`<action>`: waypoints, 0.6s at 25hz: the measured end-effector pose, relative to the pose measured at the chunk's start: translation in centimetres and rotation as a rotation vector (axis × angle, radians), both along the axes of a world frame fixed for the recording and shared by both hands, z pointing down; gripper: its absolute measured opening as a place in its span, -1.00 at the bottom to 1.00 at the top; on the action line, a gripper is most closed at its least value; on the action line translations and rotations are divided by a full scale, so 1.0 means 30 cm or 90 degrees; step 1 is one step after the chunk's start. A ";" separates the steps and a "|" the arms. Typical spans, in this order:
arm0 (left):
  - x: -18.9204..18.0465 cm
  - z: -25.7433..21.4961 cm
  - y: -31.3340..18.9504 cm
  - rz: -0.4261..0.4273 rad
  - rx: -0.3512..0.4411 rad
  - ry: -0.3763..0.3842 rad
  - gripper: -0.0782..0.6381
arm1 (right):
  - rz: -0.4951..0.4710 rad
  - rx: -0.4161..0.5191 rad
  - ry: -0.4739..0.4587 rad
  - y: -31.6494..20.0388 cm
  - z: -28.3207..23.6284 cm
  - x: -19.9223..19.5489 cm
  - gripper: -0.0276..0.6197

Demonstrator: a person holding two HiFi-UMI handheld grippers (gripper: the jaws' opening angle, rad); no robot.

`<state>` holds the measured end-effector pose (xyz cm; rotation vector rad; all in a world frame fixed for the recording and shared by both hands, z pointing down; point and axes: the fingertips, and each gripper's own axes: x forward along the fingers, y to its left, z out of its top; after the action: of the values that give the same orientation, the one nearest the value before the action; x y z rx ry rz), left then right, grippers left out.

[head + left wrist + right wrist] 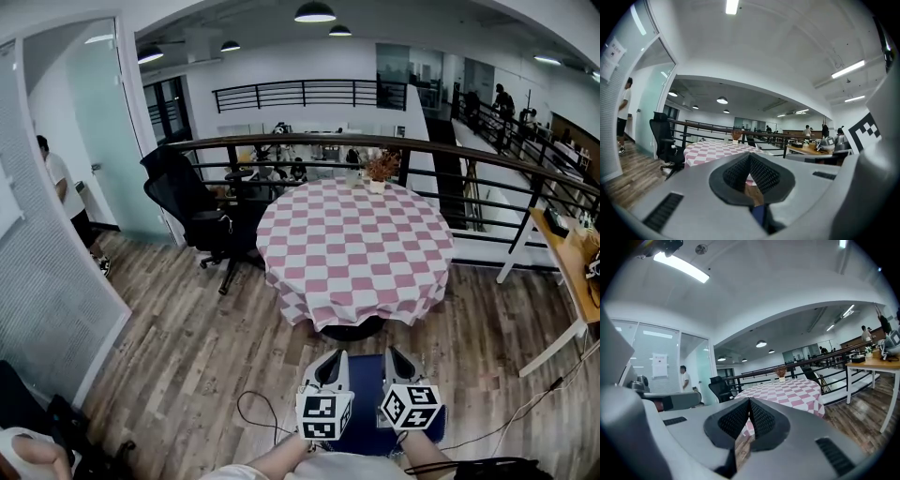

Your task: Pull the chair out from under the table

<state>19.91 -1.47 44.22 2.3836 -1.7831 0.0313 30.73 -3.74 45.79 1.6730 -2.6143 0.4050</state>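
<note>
Both tongs are seen clenched: in each gripper view the pads are pressed together at their tips, and nothing is gripped between them. The left tongs [337,359] and the right tongs [394,356] are held side by side, just apart, on the near side of the round checked surface [356,244] and are pointed toward it. Below them the blue chair [367,417] is found on the floor, just off the near edge of the surface and beside its dark base [352,330]. Contact between tongs and chair cannot be made out.

Counted:
- two tongs
- one blue chair
- one black office chair [202,217] at the far left of the surface
- one potted plant [380,169] on its far edge
- one person [58,186] well to its left
</note>
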 end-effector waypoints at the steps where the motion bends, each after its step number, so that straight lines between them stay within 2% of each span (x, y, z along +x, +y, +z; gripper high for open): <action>1: 0.000 0.005 0.001 -0.002 -0.003 0.002 -0.77 | 0.002 0.000 0.007 0.003 0.004 -0.001 -0.86; 15: 0.011 0.042 -0.002 -0.013 -0.024 0.022 -0.77 | 0.038 -0.023 0.062 0.020 0.057 0.022 -0.87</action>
<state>20.23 -1.54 45.47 2.3254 -1.7760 0.0207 31.40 -3.14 47.50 1.7170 -2.4789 0.3612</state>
